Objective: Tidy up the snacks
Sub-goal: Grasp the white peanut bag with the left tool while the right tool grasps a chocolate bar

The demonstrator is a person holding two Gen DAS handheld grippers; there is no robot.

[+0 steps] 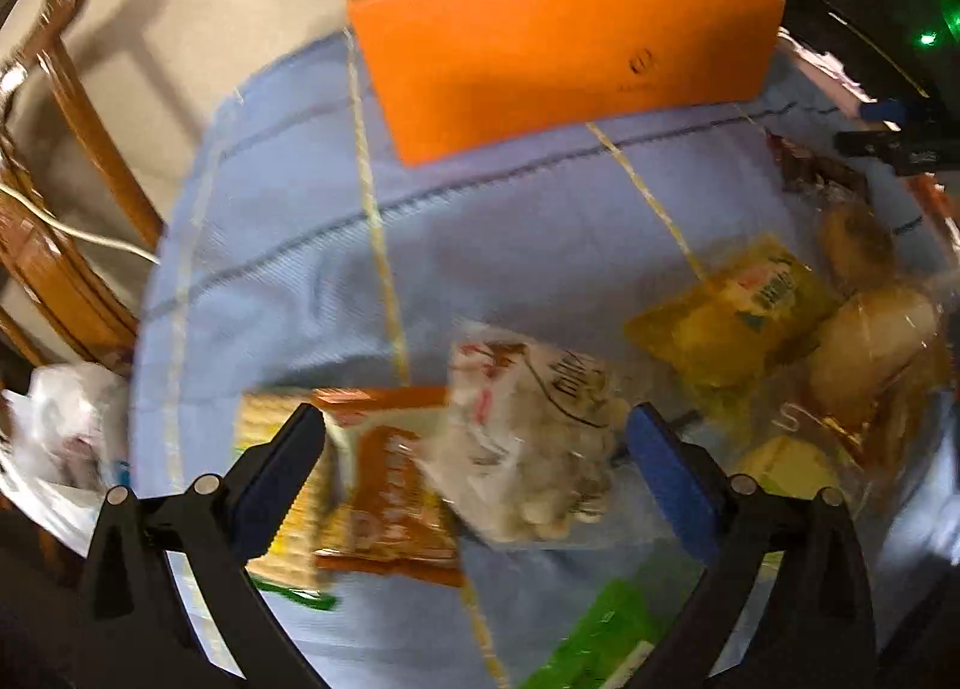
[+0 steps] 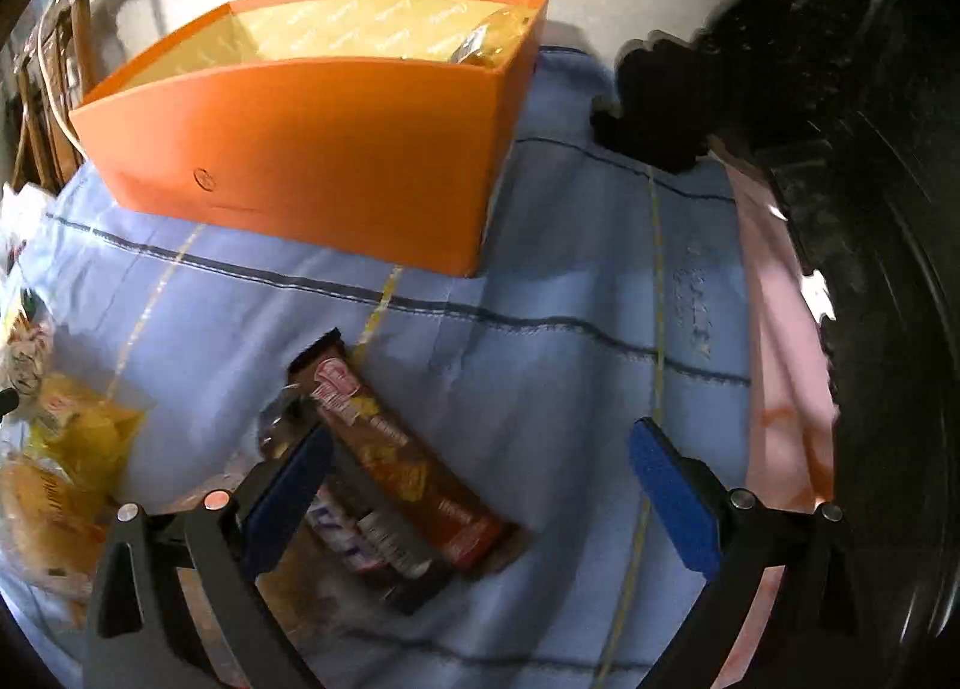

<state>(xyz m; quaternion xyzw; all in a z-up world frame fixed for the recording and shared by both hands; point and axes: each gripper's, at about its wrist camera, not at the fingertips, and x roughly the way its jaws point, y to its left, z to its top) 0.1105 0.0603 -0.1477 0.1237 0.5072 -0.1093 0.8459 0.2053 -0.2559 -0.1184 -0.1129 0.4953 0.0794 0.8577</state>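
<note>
Both hand-held grippers stand wide open with nothing held, angled down at the snacks on the blue cloth (image 2: 540, 341) over the tabletop

Left hand-held gripper (image 1: 474, 443): two packs lie in its span. The clear nut bag (image 1: 534, 437) sits just right of centre, nearer the right finger at 3 o'clock. The orange wafer pack (image 1: 384, 485) lies just left of centre, at about 7 o'clock, overlapping a cracker pack (image 1: 288, 485) under the left finger. Yellow chip bag (image 1: 738, 311) and bread rolls (image 1: 870, 341) are off at 2 o'clock, outside the span

Right hand-held gripper (image 2: 480, 449): the brown biscuit bar (image 2: 402, 455) lies left of centre, close to the left finger. Its long axis runs diagonally, 11 o'clock to 5 o'clock, so it sits skewed to the closing line, not square across it. A second dark bar (image 2: 366, 545) lies alongside, under that finger

Orange box (image 2: 312, 149) is at 12 o'clock from both, well apart from the snacks, open top, one wrapped item already inside at its right end

My read: right side is nearer the box. Next move needs a roll of the right wrist to square up on the bar, plus a shift left to centre it

Risk: pinching both bars at once
</note>
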